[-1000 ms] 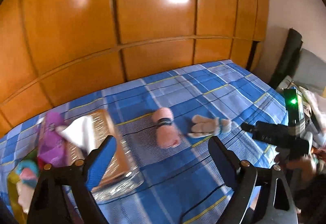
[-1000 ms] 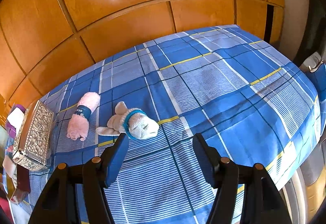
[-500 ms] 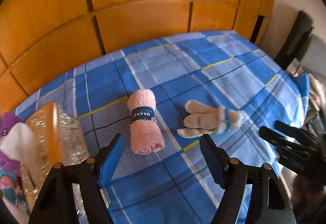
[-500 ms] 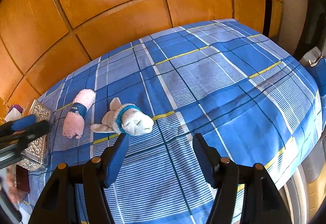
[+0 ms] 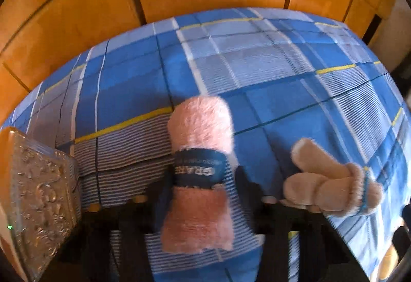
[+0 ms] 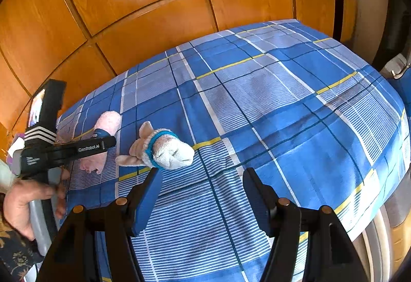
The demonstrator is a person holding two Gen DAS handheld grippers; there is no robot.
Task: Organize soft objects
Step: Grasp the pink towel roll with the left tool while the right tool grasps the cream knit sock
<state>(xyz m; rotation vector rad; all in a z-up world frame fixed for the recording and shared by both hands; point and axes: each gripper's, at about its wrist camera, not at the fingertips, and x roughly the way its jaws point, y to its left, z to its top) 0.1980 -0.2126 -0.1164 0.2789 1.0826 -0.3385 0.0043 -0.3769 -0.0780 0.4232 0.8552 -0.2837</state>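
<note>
A rolled pink towel [image 5: 200,174] with a dark blue band lies on the blue plaid bedspread [image 5: 257,64]. My left gripper [image 5: 203,194] straddles it, one finger on each side at the band, jaws wide; the image is blurred. The towel also shows in the right wrist view [image 6: 102,138], partly behind the left gripper's body [image 6: 64,151]. A beige plush toy [image 5: 331,187] with a blue collar lies to the towel's right. In the right wrist view the plush [image 6: 161,148] lies just beyond my right gripper [image 6: 200,192], which is open and empty above the bed.
An embossed silver tissue box [image 5: 38,202] stands at the left of the bed. Orange wooden wardrobe panels [image 6: 154,12] rise behind the bed. The bed's right edge [image 6: 380,194] drops off toward furniture.
My left gripper has moved forward and down onto the pink towel, which now sits between its fingers. My right gripper has stayed nearly in place.
</note>
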